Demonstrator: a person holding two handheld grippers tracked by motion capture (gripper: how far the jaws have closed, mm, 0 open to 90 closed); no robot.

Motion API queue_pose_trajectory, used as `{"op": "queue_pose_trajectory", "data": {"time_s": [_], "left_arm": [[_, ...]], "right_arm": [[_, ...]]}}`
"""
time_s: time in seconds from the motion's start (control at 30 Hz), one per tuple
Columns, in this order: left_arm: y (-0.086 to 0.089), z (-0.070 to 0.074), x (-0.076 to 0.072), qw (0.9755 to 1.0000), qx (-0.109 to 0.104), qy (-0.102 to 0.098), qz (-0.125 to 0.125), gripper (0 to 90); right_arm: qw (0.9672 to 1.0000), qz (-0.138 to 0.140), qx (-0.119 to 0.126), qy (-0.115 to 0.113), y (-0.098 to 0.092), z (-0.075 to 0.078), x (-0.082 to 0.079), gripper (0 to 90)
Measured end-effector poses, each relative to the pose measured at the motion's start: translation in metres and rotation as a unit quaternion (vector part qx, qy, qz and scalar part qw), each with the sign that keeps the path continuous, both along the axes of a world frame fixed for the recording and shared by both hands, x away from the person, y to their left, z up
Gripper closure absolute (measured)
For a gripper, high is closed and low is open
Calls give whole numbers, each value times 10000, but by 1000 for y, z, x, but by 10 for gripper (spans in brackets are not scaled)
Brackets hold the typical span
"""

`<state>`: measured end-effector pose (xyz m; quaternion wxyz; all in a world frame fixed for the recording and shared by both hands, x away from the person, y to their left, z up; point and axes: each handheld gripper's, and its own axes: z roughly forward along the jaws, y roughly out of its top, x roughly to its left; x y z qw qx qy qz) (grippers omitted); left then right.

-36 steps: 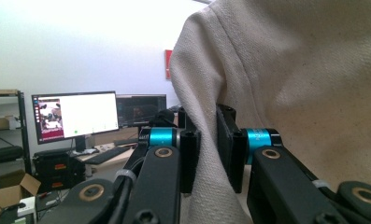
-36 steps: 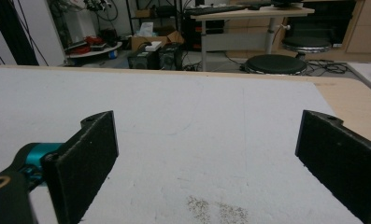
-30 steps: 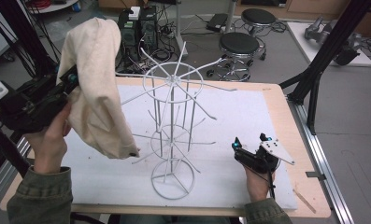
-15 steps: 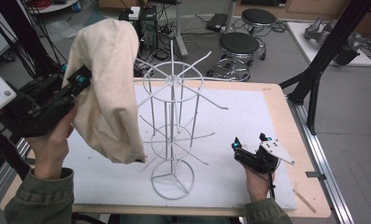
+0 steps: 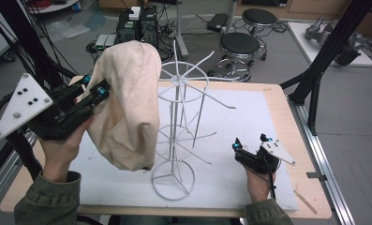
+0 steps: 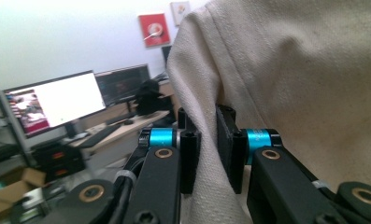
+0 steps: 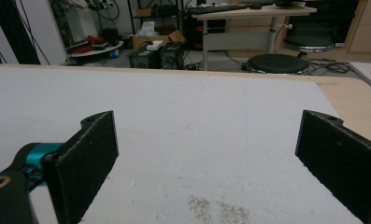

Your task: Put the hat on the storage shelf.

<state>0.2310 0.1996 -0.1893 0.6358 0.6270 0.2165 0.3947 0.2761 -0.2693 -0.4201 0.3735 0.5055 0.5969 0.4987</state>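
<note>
My left gripper (image 5: 97,91) holds a cream cloth bag (image 5: 127,108), its jaws pinched tight on a fold of the fabric near the top edge; the left gripper view shows the weave squeezed between the two pads (image 6: 190,154). The bag hangs with its long axis roughly vertical, clear of the surface (image 5: 249,117), just to the left of the white wire rack (image 5: 179,140) and level with the rack's upper ring of spokes (image 5: 186,77). The nearest spoke tips lie to the right of my jaws, so I judge the coming move to be a carry rightward over a spoke. My right gripper (image 5: 249,154) rests low on the surface, well apart from the rack, jaws wide with nothing between them.
</note>
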Motion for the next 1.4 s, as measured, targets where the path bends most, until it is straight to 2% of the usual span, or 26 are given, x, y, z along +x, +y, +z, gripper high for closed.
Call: {"op": "queue_pose_trajectory", "data": {"time_s": [0.13, 0.33, 0.73, 0.83, 1.0, 1.07, 1.2, 1.4], "left_arm": [[7, -8, 1, 9999, -151, 71, 7, 809], [13, -17, 1, 9996, -267, 118, 8, 808], [15, -20, 2, 9993, -273, 223, -120, 779], [16, -21, 2, 9987, -388, 250, -222, 722], [20, -23, 6, 9969, -612, 382, -297, 564], [23, -25, 6, 9962, -713, 379, -330, 493], [30, -26, 4, 9933, -1011, 310, -475, 426], [39, -23, -7, 9909, -1304, -4, -336, 392]], "right_arm": [[10000, -10, 11, -5, 0, 0, 0, 49], [10000, -12, -3, -14, 0, 0, 0, 49], [10000, -21, -26, -12, 0, 0, 0, 50], [10000, -17, -17, -11, 0, 0, 0, 49], [10000, -22, -5, -11, 0, 0, 0, 49], [10000, -21, -2, -10, 0, 0, 0, 49], [10000, -25, 7, -10, 0, 0, 0, 49], [10000, -35, 5, -3, 0, 0, 0, 49]]}}
